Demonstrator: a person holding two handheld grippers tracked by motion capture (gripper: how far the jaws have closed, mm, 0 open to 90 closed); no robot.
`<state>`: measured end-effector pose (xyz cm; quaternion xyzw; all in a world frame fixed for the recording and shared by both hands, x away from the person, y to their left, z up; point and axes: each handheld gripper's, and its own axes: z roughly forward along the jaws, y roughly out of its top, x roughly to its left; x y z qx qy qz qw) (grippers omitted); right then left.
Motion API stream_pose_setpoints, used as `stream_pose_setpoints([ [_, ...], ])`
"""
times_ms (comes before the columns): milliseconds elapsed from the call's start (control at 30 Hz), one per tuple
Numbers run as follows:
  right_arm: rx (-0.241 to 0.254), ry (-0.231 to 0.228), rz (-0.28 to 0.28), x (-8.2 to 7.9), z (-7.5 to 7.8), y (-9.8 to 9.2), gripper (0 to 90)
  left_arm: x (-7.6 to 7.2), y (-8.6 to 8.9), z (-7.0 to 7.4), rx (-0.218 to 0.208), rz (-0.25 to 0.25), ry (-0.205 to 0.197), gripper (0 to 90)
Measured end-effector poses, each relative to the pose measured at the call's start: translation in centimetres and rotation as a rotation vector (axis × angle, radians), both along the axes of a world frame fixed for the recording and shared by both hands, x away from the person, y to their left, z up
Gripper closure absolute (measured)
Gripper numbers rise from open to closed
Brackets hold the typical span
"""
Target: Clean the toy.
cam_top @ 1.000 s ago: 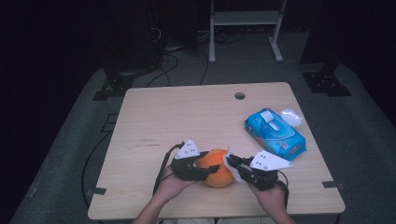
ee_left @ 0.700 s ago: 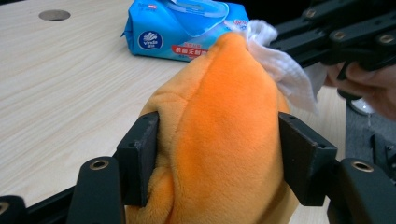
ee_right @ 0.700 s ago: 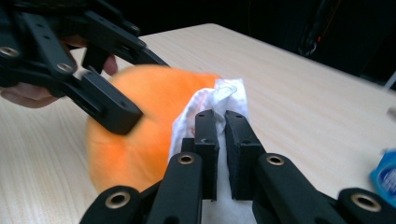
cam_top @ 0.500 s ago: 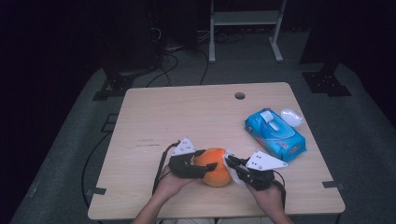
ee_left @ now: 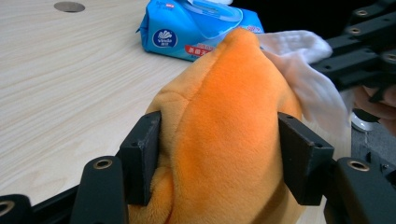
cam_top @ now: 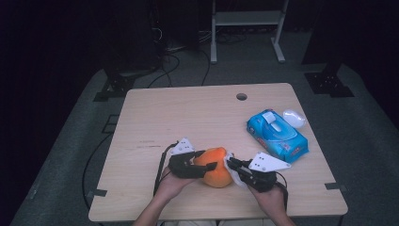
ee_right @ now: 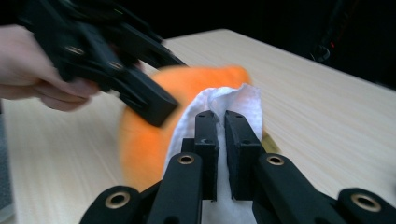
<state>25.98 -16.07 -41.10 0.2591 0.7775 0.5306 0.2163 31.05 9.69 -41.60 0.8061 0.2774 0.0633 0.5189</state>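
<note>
An orange plush toy (cam_top: 216, 172) sits near the front edge of the wooden table (cam_top: 188, 117). My left gripper (cam_top: 208, 160) grips it from the left. In the left gripper view its pads (ee_left: 144, 158) press into both sides of the toy (ee_left: 224, 121). The jaws have just been opening a little, with the toy still pinched between them. My right gripper (cam_top: 231, 163) is shut on a white wipe (cam_top: 234, 173) and holds it against the toy's right side. In the right gripper view the wipe (ee_right: 229, 98) bunches out past the closed right gripper (ee_right: 222, 119) onto the toy (ee_right: 149, 140).
A blue pack of wet wipes (cam_top: 277, 134) lies to the right, with a small white object (cam_top: 294, 117) just behind it. A cable hole (cam_top: 241, 96) sits near the table's far edge. Beyond the table are cables and a metal stand on a dark floor.
Both grippers and the toy have shifted slightly to the left. The grips on the toy and the wipe look the same.
</note>
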Motion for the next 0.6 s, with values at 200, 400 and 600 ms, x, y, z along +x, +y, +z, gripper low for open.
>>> stream_pose_setpoints([
  [200,0.029,0.062,-0.042,1.2,-1.0,-1.4,83.0,-0.2,-0.2,0.1,-0.03,-0.067,-0.03,24.3],
  [400,0.08,0.11,-0.079,2.1,-1.4,-2.6,83.1,-0.3,-0.9,-0.4,0.006,-0.077,-0.045,12.2],
  [600,0.068,0.081,-0.078,1.4,-1.0,-2.0,83.2,-0.8,-1.0,-0.1,0.066,-0.066,-0.104,33.4],
])
